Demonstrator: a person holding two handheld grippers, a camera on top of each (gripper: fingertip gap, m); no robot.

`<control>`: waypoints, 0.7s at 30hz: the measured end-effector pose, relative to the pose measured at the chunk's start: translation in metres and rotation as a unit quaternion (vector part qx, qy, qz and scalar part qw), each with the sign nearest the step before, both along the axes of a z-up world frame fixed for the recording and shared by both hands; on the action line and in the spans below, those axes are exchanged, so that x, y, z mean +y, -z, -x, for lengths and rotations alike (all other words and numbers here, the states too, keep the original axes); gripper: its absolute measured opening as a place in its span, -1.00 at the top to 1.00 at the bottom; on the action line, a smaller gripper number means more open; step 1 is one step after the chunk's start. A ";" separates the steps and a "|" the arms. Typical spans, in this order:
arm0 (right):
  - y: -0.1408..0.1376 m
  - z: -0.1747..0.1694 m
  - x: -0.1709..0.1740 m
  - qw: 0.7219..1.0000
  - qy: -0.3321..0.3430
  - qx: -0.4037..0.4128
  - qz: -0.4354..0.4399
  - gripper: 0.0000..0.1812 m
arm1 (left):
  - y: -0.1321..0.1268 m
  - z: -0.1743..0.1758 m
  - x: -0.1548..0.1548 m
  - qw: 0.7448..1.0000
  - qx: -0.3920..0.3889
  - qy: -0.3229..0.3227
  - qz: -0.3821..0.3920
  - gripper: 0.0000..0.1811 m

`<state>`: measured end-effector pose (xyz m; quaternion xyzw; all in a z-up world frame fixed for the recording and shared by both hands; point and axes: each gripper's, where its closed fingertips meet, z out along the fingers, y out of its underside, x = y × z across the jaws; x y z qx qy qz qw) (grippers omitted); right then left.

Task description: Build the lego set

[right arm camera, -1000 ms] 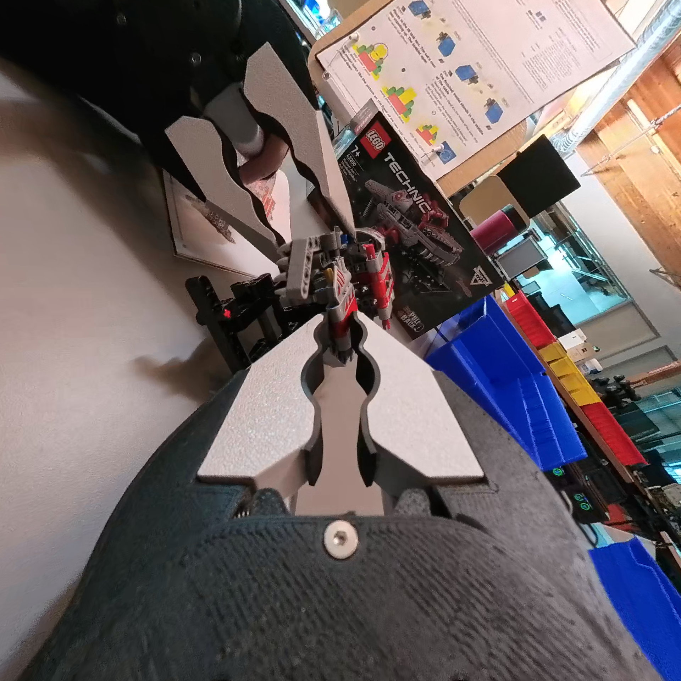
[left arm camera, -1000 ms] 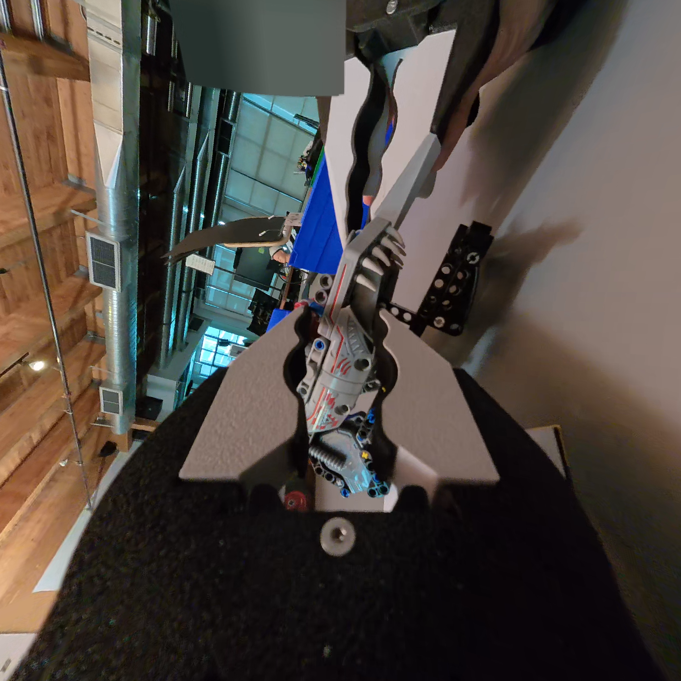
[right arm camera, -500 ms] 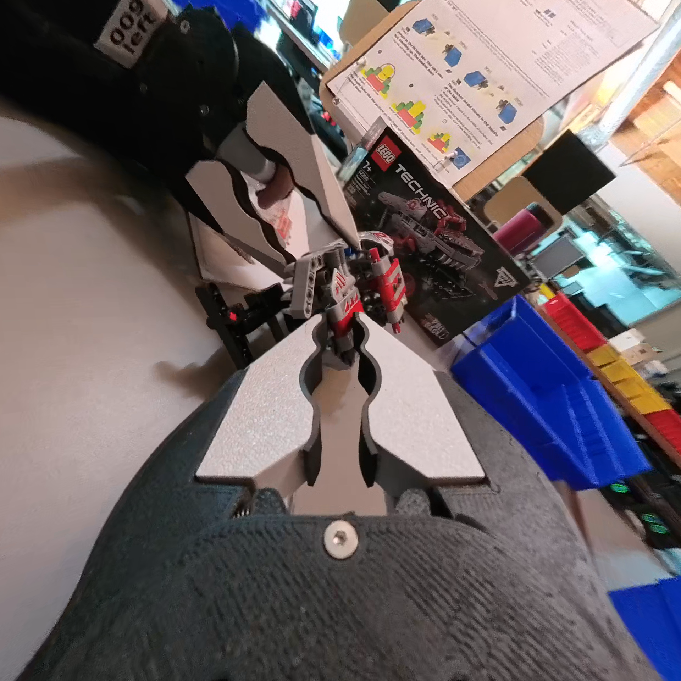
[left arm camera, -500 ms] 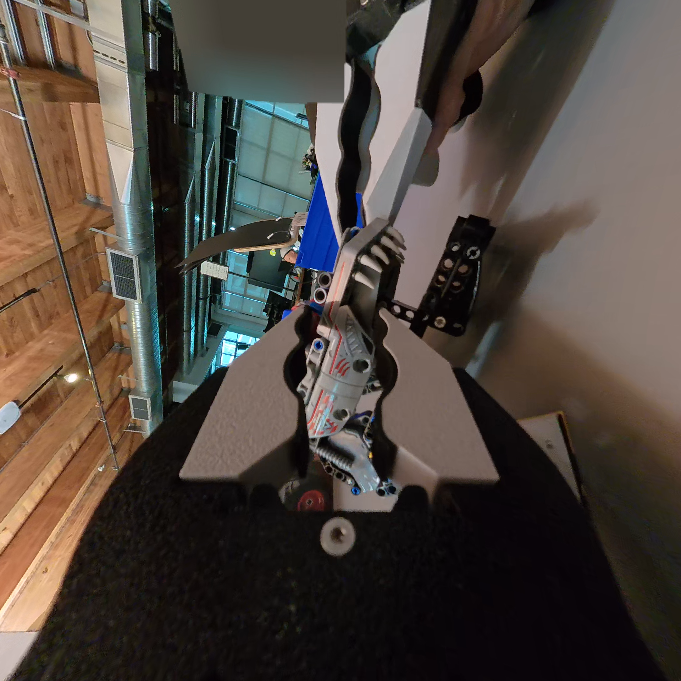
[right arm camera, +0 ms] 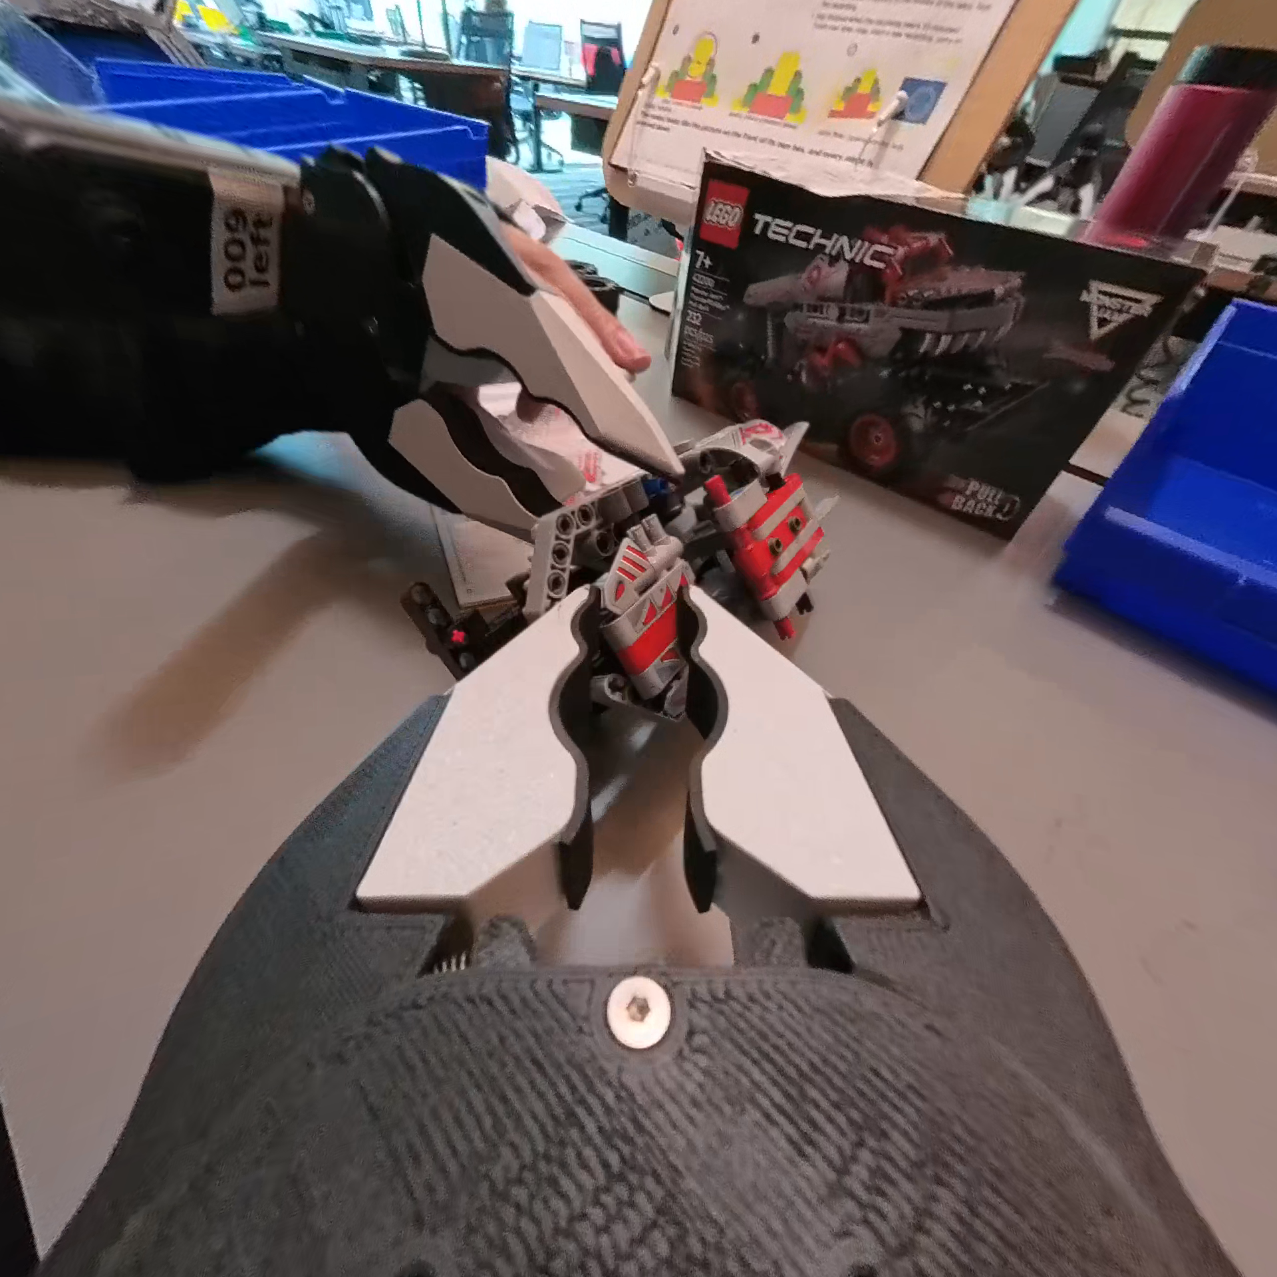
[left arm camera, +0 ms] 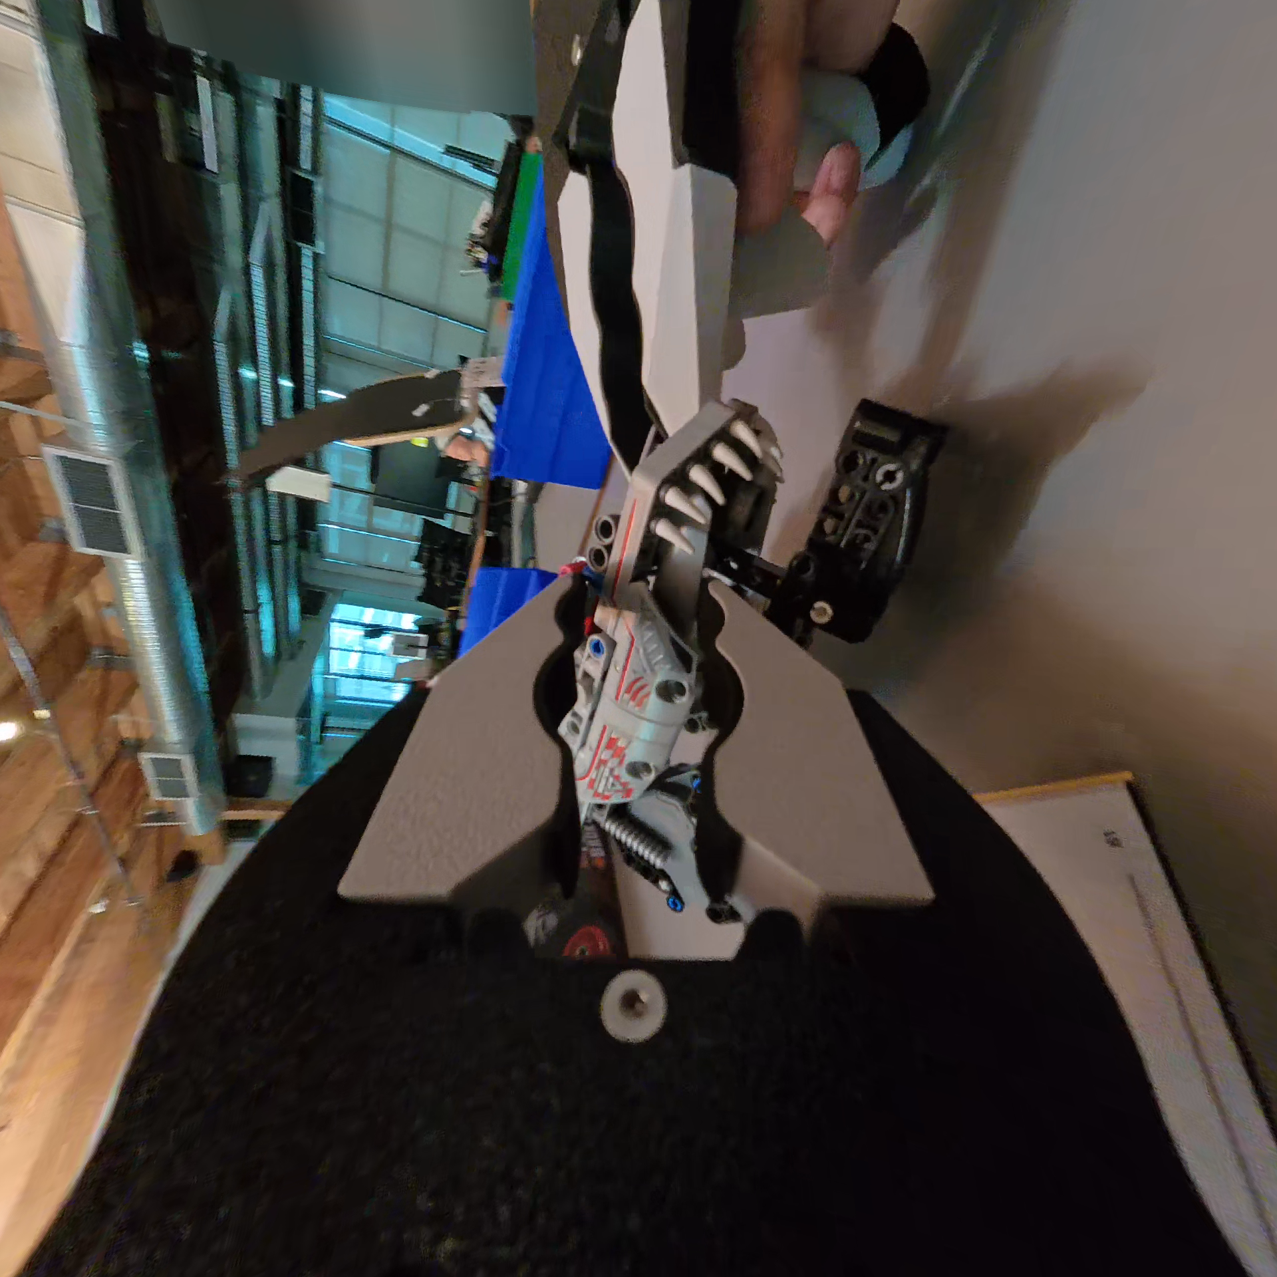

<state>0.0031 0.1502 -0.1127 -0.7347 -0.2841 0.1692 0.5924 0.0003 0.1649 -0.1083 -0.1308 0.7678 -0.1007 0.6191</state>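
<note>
A grey and red lego model with white teeth is held above the table between both grippers. My left gripper is shut on its grey body, the teeth pointing past the fingertips. My right gripper is shut on a red and grey side panel of the same model. The left gripper's fingers come in from the upper left of the right wrist view. The right gripper's fingers reach down from the top of the left wrist view. A black beam frame hangs on the model's far side.
The set's box stands behind the model. Blue bins sit at the right and back left. An instruction sheet on cardboard and a dark red bottle stand at the back. A booklet lies under the model. The grippers are tip to tip, or close to it.
The right wrist view has swung from tilted to level, and the right gripper's hold now sits deeper on the side panel. Both grippers have kept their hold on the model.
</note>
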 end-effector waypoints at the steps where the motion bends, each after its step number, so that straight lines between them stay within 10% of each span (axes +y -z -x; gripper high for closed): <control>1: 0.001 -0.004 0.001 1.000 0.007 0.006 0.009 0.80 | 0.001 -0.004 0.001 1.000 0.020 0.001 0.009 0.68; 13: 0.029 -0.055 0.001 0.978 0.079 0.094 0.169 0.89 | 0.021 -0.056 0.001 0.932 0.325 0.046 0.154 0.69; 21: 0.043 -0.070 0.005 0.976 0.126 0.023 0.177 0.83 | 0.026 -0.069 0.004 0.933 0.333 0.043 0.132 0.68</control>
